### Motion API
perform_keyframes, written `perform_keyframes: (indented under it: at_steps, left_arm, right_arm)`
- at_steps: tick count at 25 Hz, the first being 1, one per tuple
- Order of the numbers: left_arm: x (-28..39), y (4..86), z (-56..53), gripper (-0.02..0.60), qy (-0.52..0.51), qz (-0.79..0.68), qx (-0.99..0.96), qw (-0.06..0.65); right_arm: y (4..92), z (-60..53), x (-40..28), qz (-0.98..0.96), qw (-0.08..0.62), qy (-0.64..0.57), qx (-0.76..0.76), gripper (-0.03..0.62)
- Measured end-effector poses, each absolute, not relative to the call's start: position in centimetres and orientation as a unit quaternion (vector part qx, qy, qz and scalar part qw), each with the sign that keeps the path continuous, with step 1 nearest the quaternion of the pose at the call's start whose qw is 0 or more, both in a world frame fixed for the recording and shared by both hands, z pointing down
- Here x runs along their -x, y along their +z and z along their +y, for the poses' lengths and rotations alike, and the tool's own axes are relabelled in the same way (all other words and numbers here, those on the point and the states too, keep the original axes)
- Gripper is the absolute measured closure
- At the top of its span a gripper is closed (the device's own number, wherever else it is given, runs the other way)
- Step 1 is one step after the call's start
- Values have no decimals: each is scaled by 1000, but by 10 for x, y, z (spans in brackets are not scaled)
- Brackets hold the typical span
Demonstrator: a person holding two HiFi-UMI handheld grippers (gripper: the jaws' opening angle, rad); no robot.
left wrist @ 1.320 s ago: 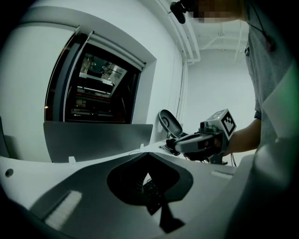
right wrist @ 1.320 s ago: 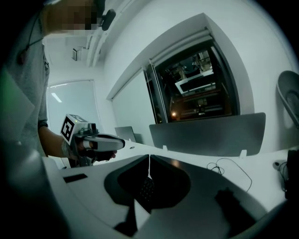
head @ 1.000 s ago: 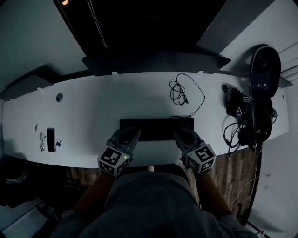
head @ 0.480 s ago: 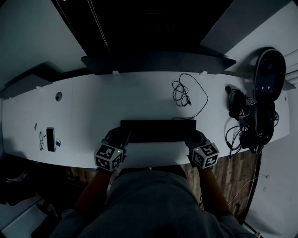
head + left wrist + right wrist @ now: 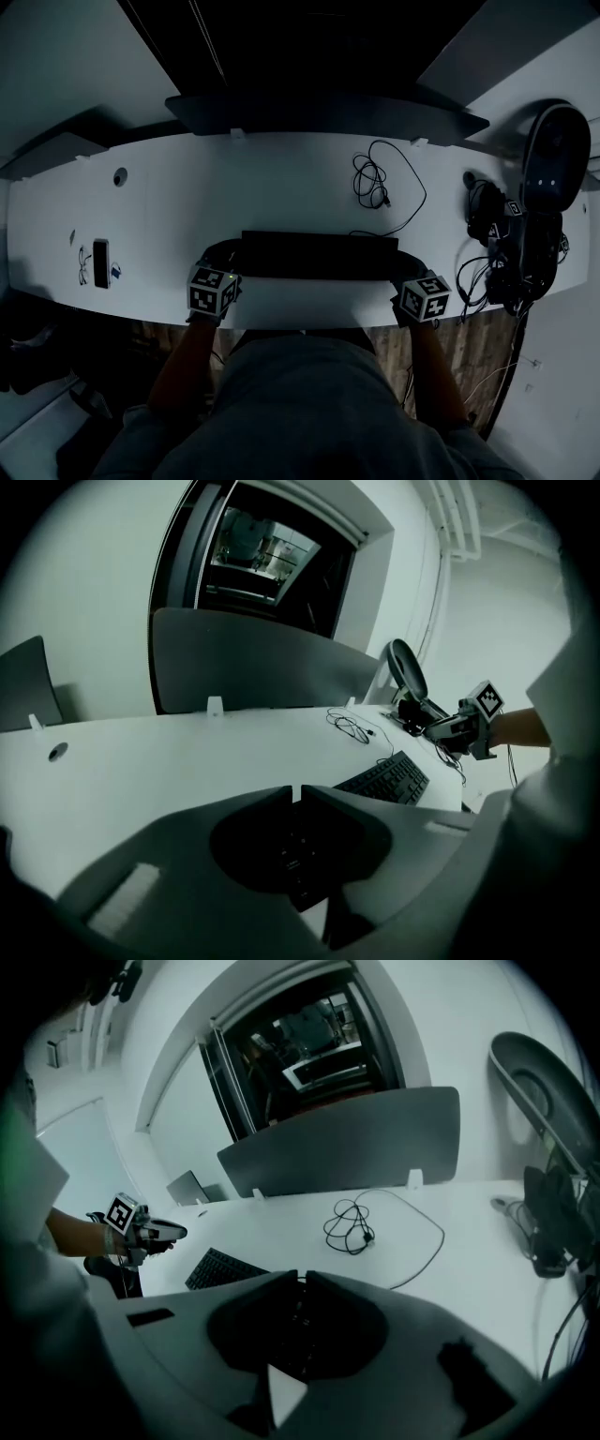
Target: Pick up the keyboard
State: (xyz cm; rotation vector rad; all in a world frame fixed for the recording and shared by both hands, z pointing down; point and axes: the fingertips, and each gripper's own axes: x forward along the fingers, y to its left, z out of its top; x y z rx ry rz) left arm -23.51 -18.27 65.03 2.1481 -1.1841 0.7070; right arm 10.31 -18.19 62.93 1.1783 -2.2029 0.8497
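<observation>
The keyboard (image 5: 319,255) lies flat on the white tabletop (image 5: 281,183), close to its near edge and straight in front of the person. A coiled cable (image 5: 380,183) sits farther back and to the right.

The step in hand looks like lining up a grasp at both ends. To do it well, each pair of tongs should open wider than the keyboard is thick. One jaw should go under the short edge and the other on top. The two should bite at matching spots, so that the board comes up level rather than twisting. The lift should be gentle, since the cable reaches toward the keyboard's far edge.

The left tongs (image 5: 296,793) slant down over the keyboard's left end. Their jaws have just been opening and stand only a crack apart, released and gripping nothing. Dark keys show beneath the hollow behind the tips, but in the dim view it is unclear whether the tips touch them.

The right tongs (image 5: 302,1281) slant down over the right end, clenched tip to tip with nothing pinched.
</observation>
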Motion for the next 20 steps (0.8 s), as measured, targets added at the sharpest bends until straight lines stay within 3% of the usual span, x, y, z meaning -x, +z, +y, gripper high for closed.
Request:
perform_keyframes:
  at_steps: [4,11,20]
  left_arm:
    - [247,671,-186,508,269,-455,-784,326]
    - [246,706,-192,405,259,-443,-750,417]
    - [245,730,-200,341,270,-439,-730,449]
  right_arm:
    - [656,-179,-121,-788,262,353,-431,496]
    - [685,-186,-140,-762,255,407,-434,435]
    - [709,-192,-156,-741,262,440,-435,384]
